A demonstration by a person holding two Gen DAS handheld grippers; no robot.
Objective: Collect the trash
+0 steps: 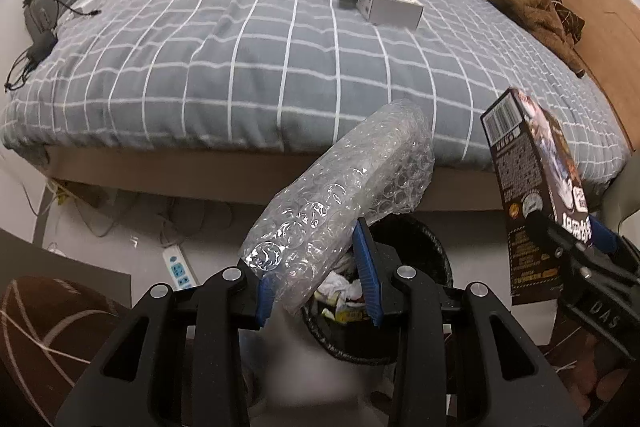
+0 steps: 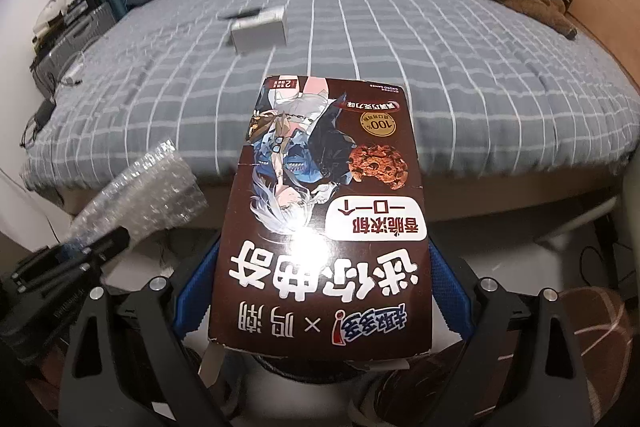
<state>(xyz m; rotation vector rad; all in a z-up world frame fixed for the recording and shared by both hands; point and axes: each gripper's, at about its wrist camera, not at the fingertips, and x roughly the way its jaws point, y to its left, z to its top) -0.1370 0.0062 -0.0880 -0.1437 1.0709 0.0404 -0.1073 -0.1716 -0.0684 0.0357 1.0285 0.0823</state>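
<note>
Trash bin, contents mostly hidden, perhaps paper

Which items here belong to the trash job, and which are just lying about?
Job: bubble wrap in left gripper; cookie box in right gripper; trash bin.

Lying about: white box, brown garment, power strip.

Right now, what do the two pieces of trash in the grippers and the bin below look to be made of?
The wrap in the left gripper looks like clear plastic bubble wrap: see-through, glossy, covered in round air pockets. The box in the right gripper looks like thin printed cardboard with a glossy coat: flat panels, crisp edges, glare. The bin appears lined with a black plastic bag, shiny and wrinkled; its body is hidden.
</note>
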